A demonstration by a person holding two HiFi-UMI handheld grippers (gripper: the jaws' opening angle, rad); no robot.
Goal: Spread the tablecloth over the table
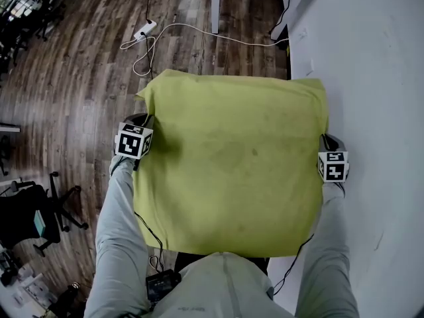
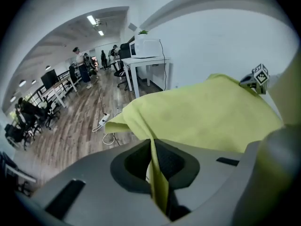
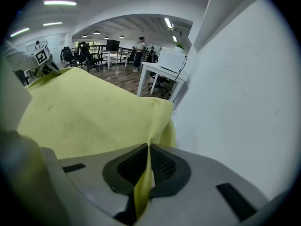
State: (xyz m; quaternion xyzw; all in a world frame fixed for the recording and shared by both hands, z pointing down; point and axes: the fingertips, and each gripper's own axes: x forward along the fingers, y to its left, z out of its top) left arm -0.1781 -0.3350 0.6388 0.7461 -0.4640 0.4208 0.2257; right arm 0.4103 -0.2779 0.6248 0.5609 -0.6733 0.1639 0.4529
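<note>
- Wood-plank floor [image 1: 79, 78]: across the left and top of the head view.
- White wall [image 1: 371, 58]: down the right of the head view, close beside the right edge of the cloth.
- Yellow-green tablecloth [image 1: 232, 164]: spread flat and roughly square in the middle of the head view, draped over the worktop and hiding it; far-left corner folded into a small point, far edge rumpled, faint stains mid-cloth; held at its left and right edges.
- Grey sleeves [image 1: 119, 230]: reaching forward from the bottom of the head view, one to each side of the cloth.
- White desk [image 2: 146, 60]: well beyond the cloth, against the wall, with a white box-shaped machine [image 2: 146, 46] on top.
- Black office chair [image 1: 46, 211]: on the floor, lower left.
- Left hand-held gripper [image 1: 142, 123]: closed on the left edge of the tablecloth, a fold of fabric pinched between its dark pads [image 2: 169, 161].
- Right hand-held gripper [image 1: 324, 141]: clamped likewise on the right edge, a fold of fabric hanging down through the pads [image 3: 160, 166].
- White cable [image 1: 199, 32]: looping over the floor beyond the cloth.
- White power strip [image 1: 147, 28]: at the cable's left end.
</note>
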